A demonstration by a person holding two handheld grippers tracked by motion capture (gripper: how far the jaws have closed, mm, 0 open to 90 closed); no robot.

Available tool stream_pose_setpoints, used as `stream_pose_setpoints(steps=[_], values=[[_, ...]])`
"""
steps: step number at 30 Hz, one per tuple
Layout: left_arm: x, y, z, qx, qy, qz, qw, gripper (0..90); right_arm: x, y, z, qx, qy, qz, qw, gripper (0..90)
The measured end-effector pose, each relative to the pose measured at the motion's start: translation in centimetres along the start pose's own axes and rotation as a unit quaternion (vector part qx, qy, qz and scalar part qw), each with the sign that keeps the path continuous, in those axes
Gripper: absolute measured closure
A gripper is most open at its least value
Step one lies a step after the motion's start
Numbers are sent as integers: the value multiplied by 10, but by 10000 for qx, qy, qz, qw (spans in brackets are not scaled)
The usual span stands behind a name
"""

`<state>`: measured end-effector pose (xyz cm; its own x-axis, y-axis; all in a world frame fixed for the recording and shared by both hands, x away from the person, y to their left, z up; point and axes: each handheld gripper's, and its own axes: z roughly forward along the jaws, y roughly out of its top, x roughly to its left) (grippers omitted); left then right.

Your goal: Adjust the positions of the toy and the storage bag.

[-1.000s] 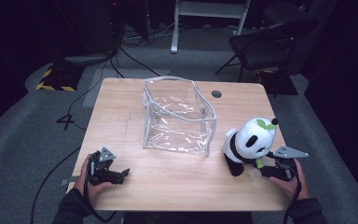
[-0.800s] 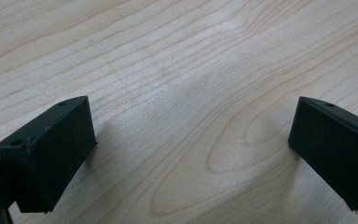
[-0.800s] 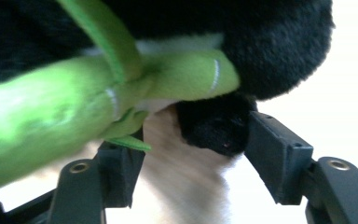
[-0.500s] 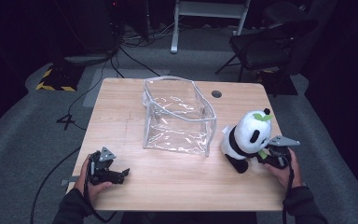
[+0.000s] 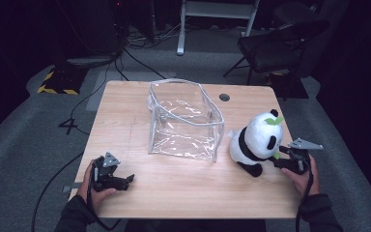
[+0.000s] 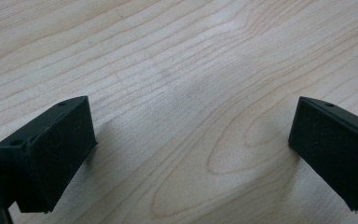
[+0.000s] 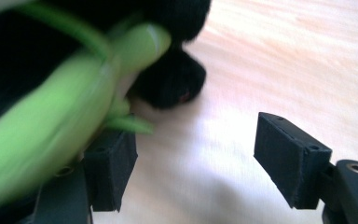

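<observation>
My right gripper [image 5: 282, 162] sits at the table's [image 5: 183, 193] right edge, about four o'clock from the clear bag [image 5: 186, 121], and points left at the panda [image 5: 256, 140]. Its jaws have just been opening and now stand apart. In the right gripper view [image 7: 193, 158] bare wood shows between them, and the panda's green leaf [image 7: 51, 126] lies over the left jaw, touching it, with a black paw [image 7: 168, 79] just beyond. Nothing is clamped.

The panda sits upright on the table at three o'clock from the bag, just beside its right wall but, as far as I can tell, not touching it. A green sprig [image 5: 274, 121] shows on its head.

The bag stands open-mouthed in the middle of the table, toward the far side, with a white rim [image 5: 183, 83].

My left gripper [image 5: 121, 180] rests on the table near the front edge, at about seven o'clock from the bag and well apart from it. Its jaws are wide apart; in the left gripper view [image 6: 193, 149] there is bare wood grain between them and they hold nothing.
</observation>
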<state>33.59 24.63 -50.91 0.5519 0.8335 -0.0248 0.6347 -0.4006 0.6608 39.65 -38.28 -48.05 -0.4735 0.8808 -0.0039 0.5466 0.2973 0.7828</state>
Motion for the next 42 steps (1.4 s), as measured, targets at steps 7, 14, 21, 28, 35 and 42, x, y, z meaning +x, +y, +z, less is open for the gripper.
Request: stream_pose_setpoints(steps=[7, 14, 21, 28, 35, 42], values=[[0, 0, 0, 0, 0, -1, 10000, 6, 23, -24, -23, 23, 279, -217, 9994, 302], [0, 0, 0, 0, 0, -1, 10000, 6, 46, -23, -29, -233, 629, -375, 9970, 331], [0, 0, 0, -1, 6, 3, 10000, 6, 72, -15, -13, -93, 858, -620, 9943, 323], [0, 0, 0, 0, 3, 2, 10000, 6, 77, -12, 2, 123, 538, -651, 9964, 364], [0, 0, 0, -1, 1, -1, 10000, 6, 66, -16, 0, 155, 362, -605, 9974, 405], [0, 0, 0, 1, -1, -1, 10000, 6, 50, -19, -3, 187, 45, -449, 9988, 384]])
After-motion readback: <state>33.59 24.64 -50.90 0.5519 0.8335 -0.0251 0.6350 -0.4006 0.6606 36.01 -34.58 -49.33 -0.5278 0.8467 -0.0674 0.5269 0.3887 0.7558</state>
